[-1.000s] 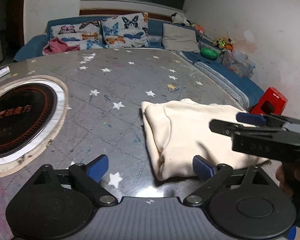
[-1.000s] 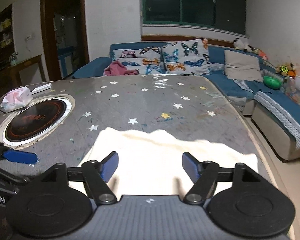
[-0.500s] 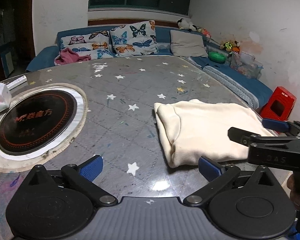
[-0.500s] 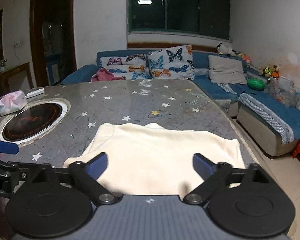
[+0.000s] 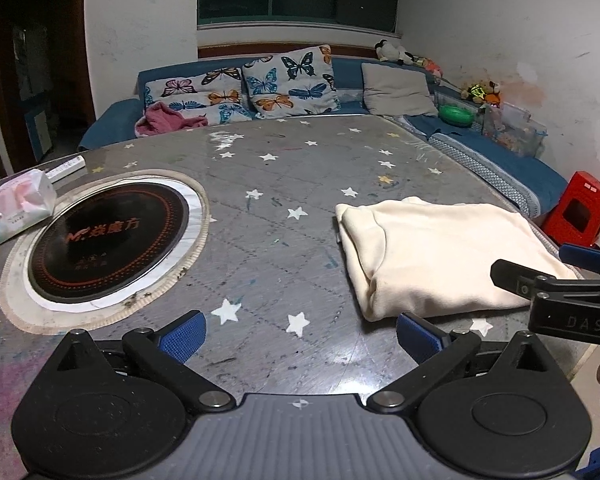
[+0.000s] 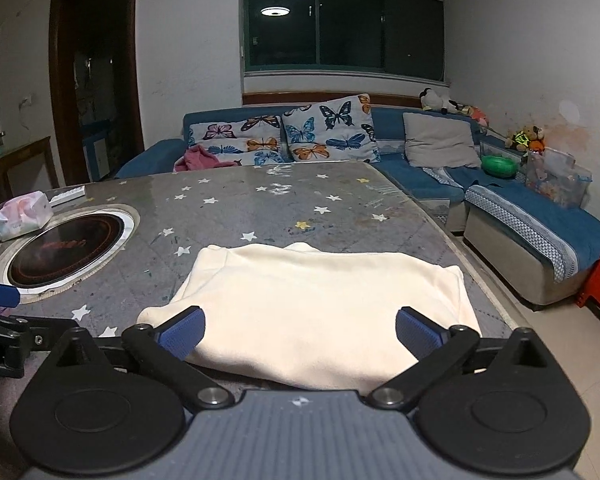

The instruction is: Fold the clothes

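Both tongs, left [image 5: 298, 336] and right [image 6: 300, 332], have backed off spread apart and empty, leaving the cream top [image 6: 320, 304] folded on the worktop [image 5: 284, 216] at 3 o'clock, so it looks done.

One folded cream garment [image 6: 316, 304] is lying near the table's [image 5: 284, 240] right edge; two butterfly pillows [image 6: 284, 136] are sitting behind.

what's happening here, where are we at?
A person holds a gripper in each hand over a star-patterned table. A cream garment lies folded into a compact rectangle by the table's edge. The left gripper and right gripper are both open, holding nothing. The fold looks done.
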`<state>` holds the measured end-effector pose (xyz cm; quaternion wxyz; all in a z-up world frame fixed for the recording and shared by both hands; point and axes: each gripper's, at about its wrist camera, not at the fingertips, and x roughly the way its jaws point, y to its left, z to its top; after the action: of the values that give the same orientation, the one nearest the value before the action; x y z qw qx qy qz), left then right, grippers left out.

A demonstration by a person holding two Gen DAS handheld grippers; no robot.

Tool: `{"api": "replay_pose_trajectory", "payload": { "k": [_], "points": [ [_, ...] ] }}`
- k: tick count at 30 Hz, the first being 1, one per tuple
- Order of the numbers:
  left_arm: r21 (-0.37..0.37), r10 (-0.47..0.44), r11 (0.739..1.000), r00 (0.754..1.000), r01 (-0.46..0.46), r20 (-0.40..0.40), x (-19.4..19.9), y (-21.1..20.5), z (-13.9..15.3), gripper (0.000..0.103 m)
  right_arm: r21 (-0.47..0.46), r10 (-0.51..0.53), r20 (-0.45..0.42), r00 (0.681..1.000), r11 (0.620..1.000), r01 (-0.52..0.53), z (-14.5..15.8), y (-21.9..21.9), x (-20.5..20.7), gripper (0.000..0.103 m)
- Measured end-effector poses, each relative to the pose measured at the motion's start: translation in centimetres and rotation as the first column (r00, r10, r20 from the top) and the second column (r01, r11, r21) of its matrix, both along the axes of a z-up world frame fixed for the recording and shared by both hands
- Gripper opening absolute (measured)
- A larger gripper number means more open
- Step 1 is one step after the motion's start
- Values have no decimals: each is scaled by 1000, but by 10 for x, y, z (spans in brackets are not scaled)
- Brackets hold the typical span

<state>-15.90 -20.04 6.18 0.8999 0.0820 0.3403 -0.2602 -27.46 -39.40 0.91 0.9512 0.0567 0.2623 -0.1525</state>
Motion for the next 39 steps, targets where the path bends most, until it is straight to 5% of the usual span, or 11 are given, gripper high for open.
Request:
{"api": "replay_pose_trajectory", "payload": {
  "k": [39],
  "points": [
    [50,-50,998,996,46,73,-45,-4,14,103,3,-29,27,999,1000,29,-2,6,-29,103]
  ]
}}
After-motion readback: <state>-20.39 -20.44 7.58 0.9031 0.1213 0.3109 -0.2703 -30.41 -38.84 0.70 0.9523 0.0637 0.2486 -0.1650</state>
